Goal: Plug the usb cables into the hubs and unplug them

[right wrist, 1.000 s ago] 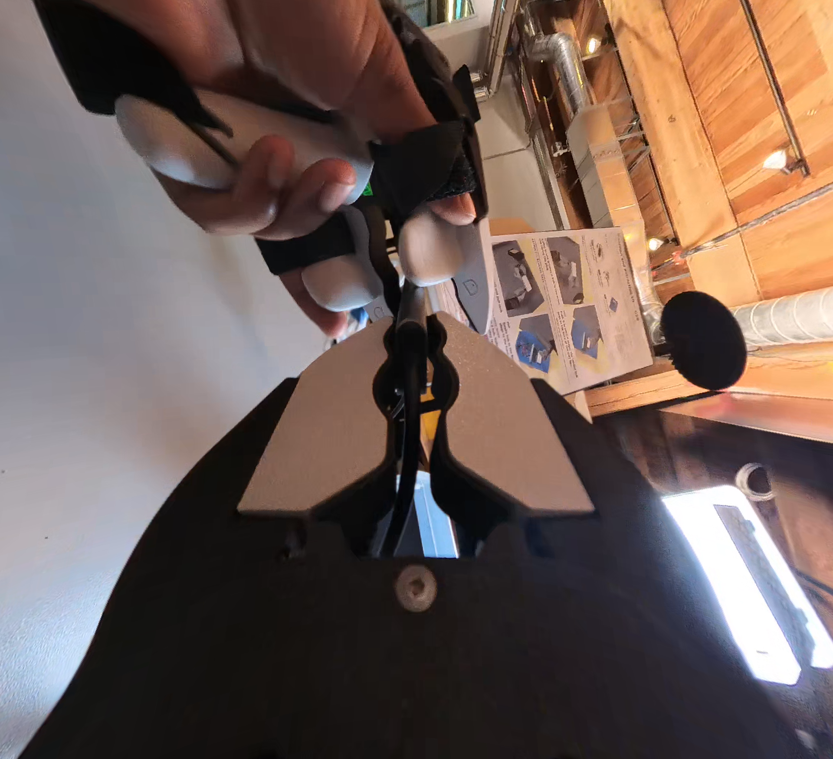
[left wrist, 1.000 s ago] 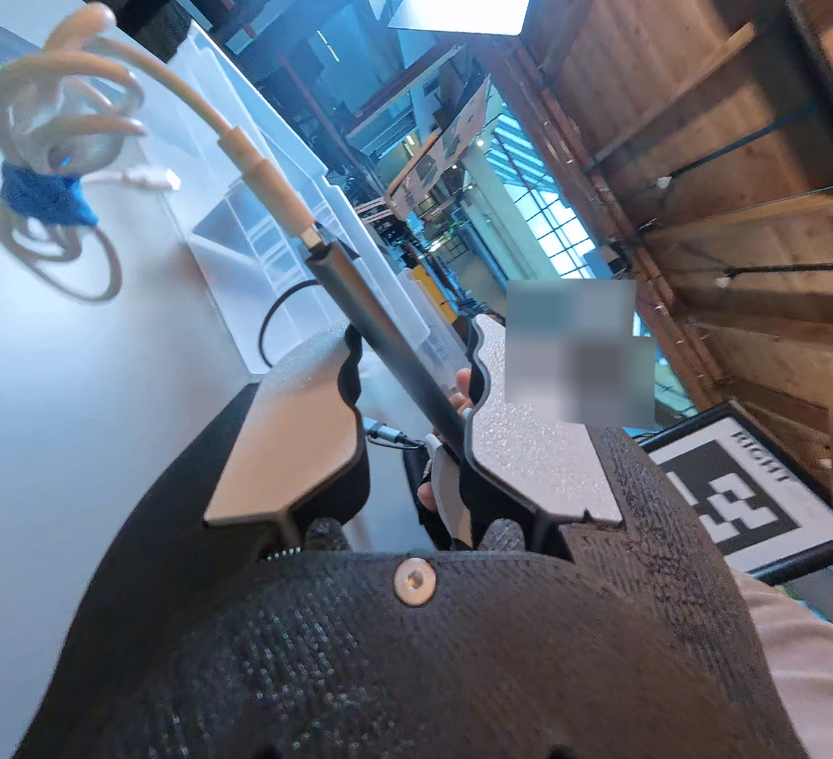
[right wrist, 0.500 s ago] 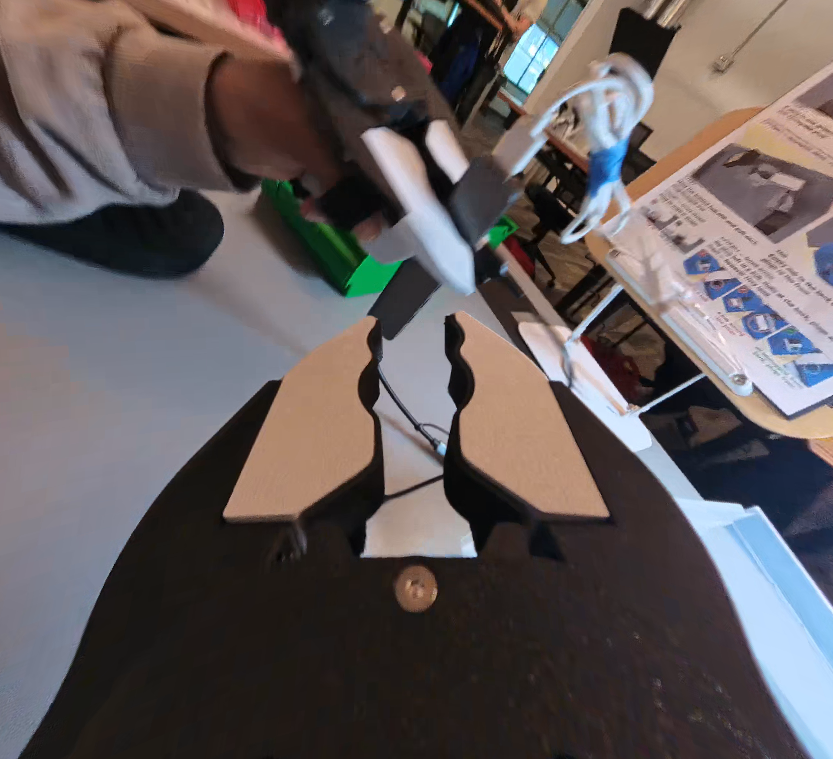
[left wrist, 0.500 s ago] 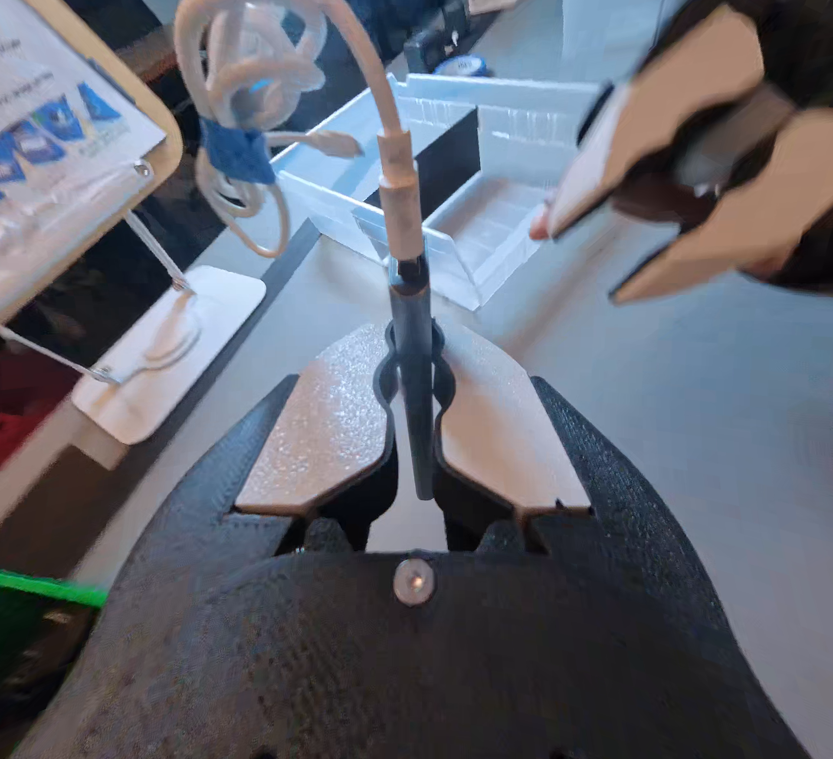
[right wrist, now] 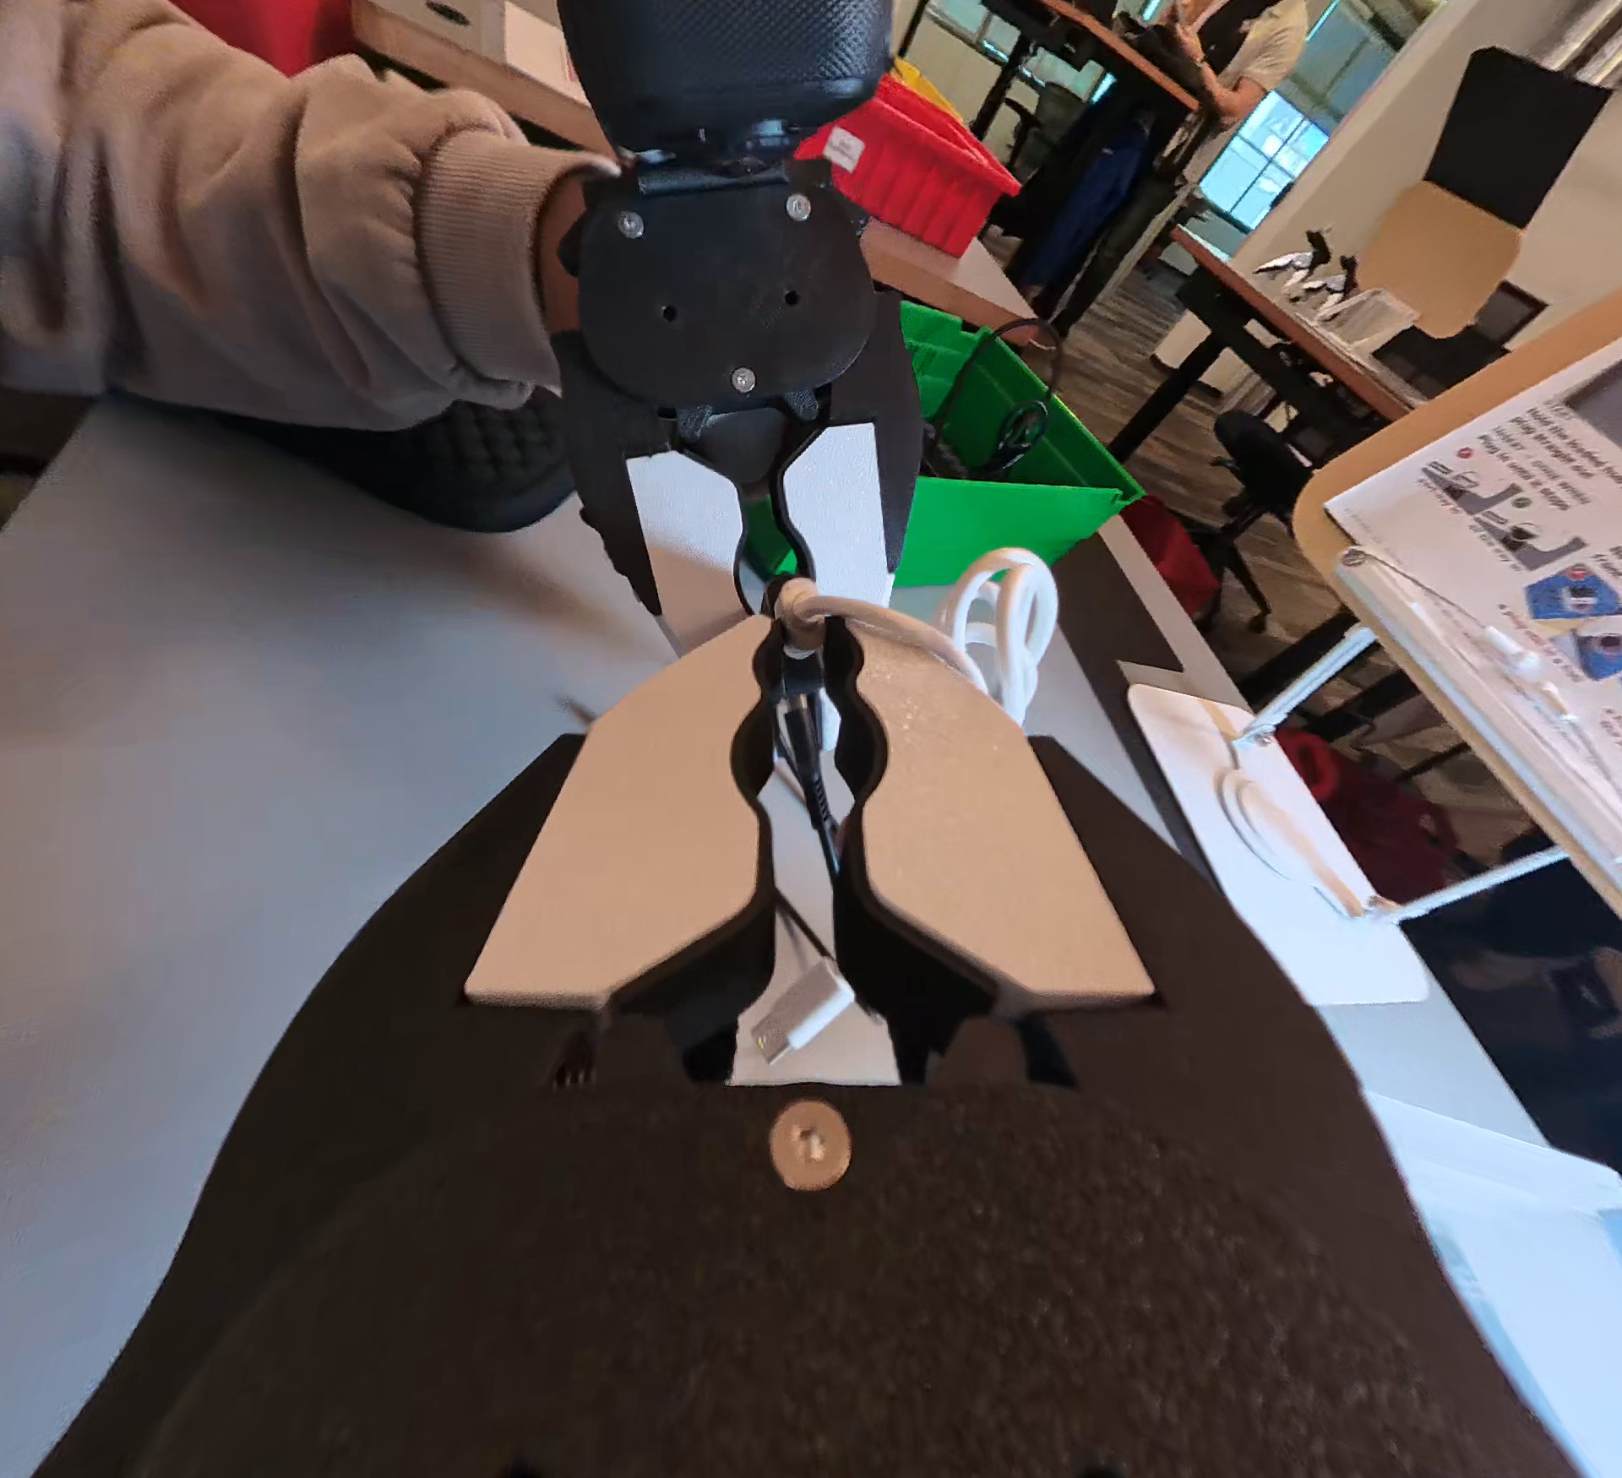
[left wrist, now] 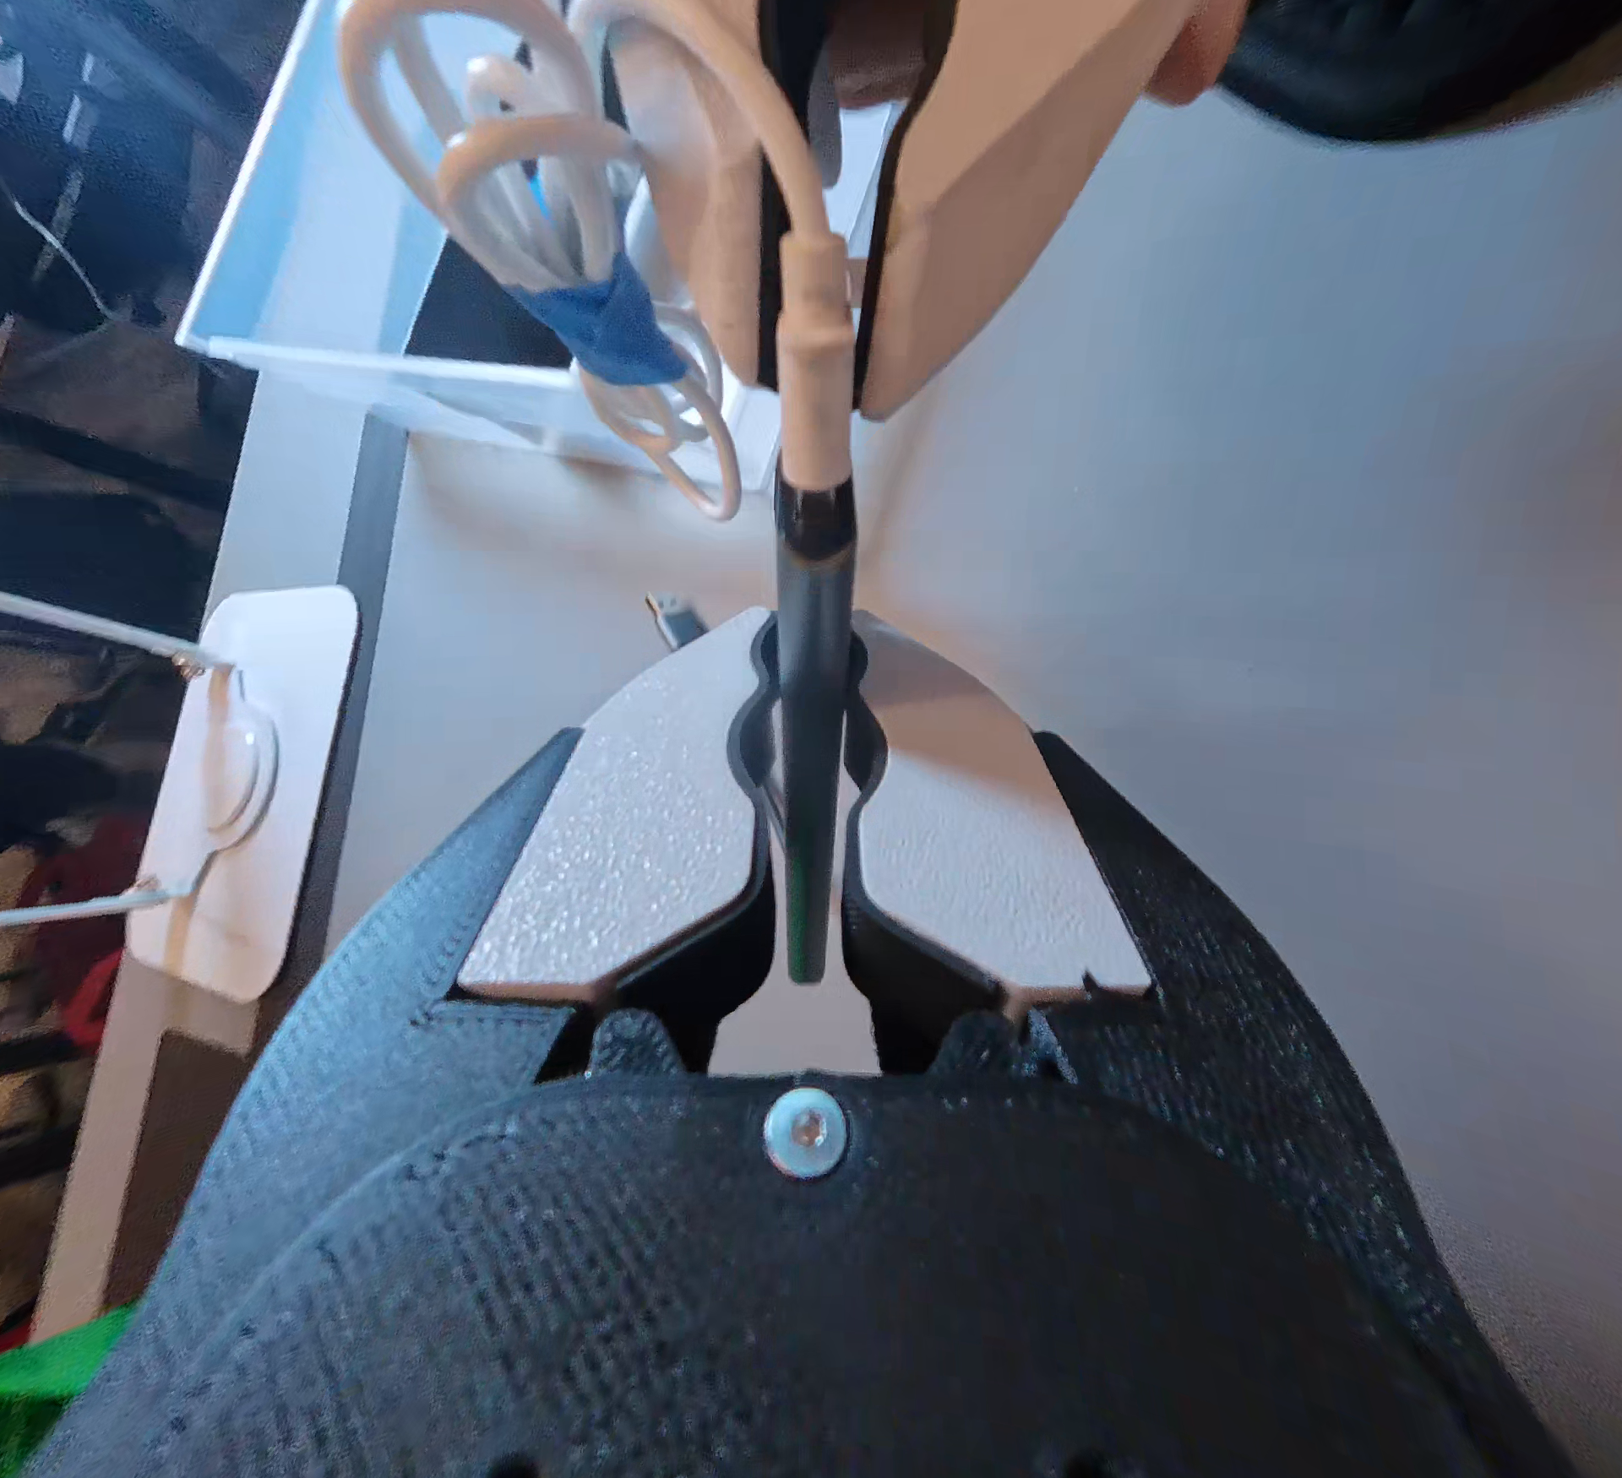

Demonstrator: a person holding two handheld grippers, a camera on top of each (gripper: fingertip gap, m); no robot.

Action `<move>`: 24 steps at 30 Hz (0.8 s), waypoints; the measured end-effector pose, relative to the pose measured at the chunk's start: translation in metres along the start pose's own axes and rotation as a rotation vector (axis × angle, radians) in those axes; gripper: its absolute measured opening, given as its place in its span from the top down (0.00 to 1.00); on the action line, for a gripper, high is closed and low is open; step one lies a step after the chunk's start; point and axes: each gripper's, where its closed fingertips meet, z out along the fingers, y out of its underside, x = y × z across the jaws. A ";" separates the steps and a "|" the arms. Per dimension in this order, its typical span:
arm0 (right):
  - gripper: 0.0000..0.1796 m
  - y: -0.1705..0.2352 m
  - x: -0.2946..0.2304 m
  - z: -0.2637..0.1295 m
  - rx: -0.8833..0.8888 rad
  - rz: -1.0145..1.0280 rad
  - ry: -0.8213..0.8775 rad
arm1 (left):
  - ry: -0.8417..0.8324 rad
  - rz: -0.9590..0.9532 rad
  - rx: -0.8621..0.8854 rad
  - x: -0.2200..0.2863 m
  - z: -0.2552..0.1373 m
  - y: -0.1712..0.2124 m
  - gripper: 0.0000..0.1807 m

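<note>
A: Where's the hub?

B: My left tool [left wrist: 806, 650] is clamped on it. The hub [left wrist: 812, 743] is a slim dark bar held upright between the pads, above the counter [left wrist: 1273, 646]. A white cable [left wrist: 614, 120] is plugged into its far end; the rest is a coil bound with a blue tie [left wrist: 606, 321].

A: And your right?

B: My right tool [right wrist: 800, 650] faces the left one, pads either side of the plug [left wrist: 812, 374]. They sit close round it, but I cannot tell if they grip or just flank it.

A: The counter?

B: Pale grey, plain. A clear bin [left wrist: 290, 225] stands at its far edge, a small connector [left wrist: 671, 615] lies just ahead of my left tool, and a white stand base [right wrist: 1273, 848] sits near the edge, carrying a slanted board with a printed sheet [right wrist: 1492, 541].

A: The room?

B: Green [right wrist: 992, 488] and red [right wrist: 913, 163] bins beyond, more desks, big windows, a person [right wrist: 1246, 32] standing far back.
</note>
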 end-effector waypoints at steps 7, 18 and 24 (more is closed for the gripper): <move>0.96 -0.021 0.005 -0.025 0.232 0.221 -0.114 | 0.090 -0.171 0.311 0.008 -0.033 -0.031 0.93; 0.95 0.019 0.109 -0.114 -0.109 0.314 0.244 | -0.020 -0.419 0.381 -0.023 -0.063 0.024 0.94; 0.95 0.126 0.108 -0.078 -0.446 0.671 0.237 | -0.025 -0.452 0.419 -0.023 -0.059 0.023 0.94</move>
